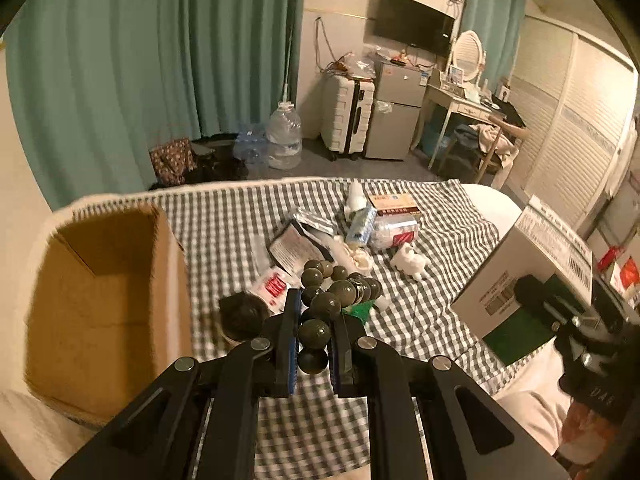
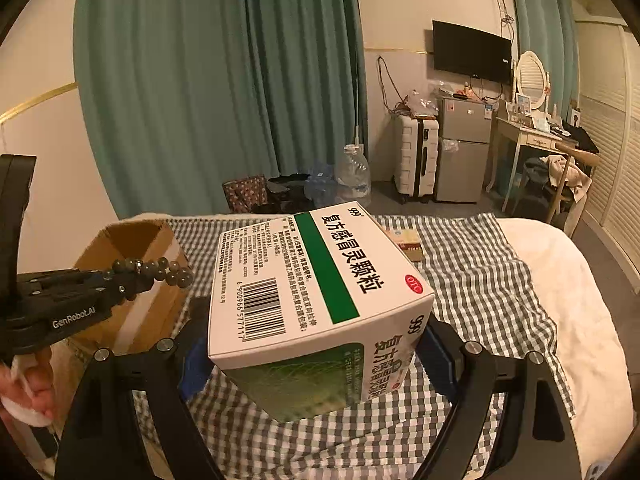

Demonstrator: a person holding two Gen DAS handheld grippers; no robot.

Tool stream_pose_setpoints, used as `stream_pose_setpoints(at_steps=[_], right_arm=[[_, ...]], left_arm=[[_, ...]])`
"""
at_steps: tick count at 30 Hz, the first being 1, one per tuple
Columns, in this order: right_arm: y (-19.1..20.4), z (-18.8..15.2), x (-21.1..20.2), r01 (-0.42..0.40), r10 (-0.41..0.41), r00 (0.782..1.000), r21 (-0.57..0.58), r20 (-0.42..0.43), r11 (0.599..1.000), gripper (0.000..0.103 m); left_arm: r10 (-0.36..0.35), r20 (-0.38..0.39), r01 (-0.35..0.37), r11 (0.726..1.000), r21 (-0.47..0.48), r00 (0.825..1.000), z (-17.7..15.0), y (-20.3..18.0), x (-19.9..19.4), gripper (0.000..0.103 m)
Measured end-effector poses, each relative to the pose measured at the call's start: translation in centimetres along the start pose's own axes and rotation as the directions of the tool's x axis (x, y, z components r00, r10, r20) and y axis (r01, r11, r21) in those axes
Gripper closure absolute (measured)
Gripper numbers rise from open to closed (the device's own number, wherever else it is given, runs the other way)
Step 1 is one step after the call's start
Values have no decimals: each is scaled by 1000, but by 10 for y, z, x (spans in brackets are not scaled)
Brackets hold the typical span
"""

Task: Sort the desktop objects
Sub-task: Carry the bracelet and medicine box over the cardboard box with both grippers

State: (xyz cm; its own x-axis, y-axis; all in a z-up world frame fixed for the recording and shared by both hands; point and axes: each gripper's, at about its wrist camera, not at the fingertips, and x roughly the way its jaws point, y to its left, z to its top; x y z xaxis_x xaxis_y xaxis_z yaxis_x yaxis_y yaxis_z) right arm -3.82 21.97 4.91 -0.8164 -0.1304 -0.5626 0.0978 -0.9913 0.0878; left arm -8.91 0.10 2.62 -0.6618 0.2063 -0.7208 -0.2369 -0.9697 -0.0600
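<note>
Teal curtains (image 1: pixel 160 60) are hanging behind a bed covered by a checked cloth (image 1: pixel 224 232), seen first from the left wrist. An open cardboard box (image 1: pixel 108 304) is standing at the cloth's left edge, its mouth facing the camera, and nothing is showing inside it. Bare checked cloth is lying between that box and the clutter in the middle, and more is lying to the right of the clutter. The left claw (image 1: pixel 314 344) is gripping a string of dark beads (image 1: pixel 332 300) between narrow jaws; the string is running away from the camera, its far end curling over a small pile of packets (image 1: pixel 280 272), a tissue pack (image 1: pixel 362 226) and a white figurine (image 1: pixel 410 264). A flat carton (image 1: pixel 394 204) is lying behind them. At the right the medicine box (image 1: pixel 524 260) is showing, lifted off the cloth, with the right claw (image 1: pixel 560 320) around it.

From the right wrist, the right claw (image 2: pixel 320 356) is standing wide, both pads pressing the medicine box (image 2: pixel 320 280) at its sides. The box's long axis is pointing away and slightly left, barcode face upward. Open cloth (image 2: pixel 500 280) is stretching to the right toward a white duvet (image 2: pixel 568 300). At the left, the left claw (image 2: pixel 120 284) is holding the beads (image 2: pixel 160 270) in front of the cardboard box (image 2: pixel 132 240), and a hand (image 2: pixel 28 384) is gripping its handle.
</note>
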Motion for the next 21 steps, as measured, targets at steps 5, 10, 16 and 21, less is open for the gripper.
stream_pose_setpoints(at_steps=[5,10,16,21], right_arm=[[21,29,-20,-15,16,1000,-23,24,1000,18],[58,56,-29,-74,75,997,-40,25,996,18],[111,78,-32,-172,174,984,-50,33,984,18],[155,80,-16,-220,221,975,-84,-9,972,18]], left_arm=[[2,-14,-2,1000,19,1000,15,22,-27,92],[-16,-27,17,1000,18,1000,18,54,-50,92],[22,11,-22,1000,-19,1000,19,104,-71,92],[52,42,-48,996,-73,998,14,153,-83,92]])
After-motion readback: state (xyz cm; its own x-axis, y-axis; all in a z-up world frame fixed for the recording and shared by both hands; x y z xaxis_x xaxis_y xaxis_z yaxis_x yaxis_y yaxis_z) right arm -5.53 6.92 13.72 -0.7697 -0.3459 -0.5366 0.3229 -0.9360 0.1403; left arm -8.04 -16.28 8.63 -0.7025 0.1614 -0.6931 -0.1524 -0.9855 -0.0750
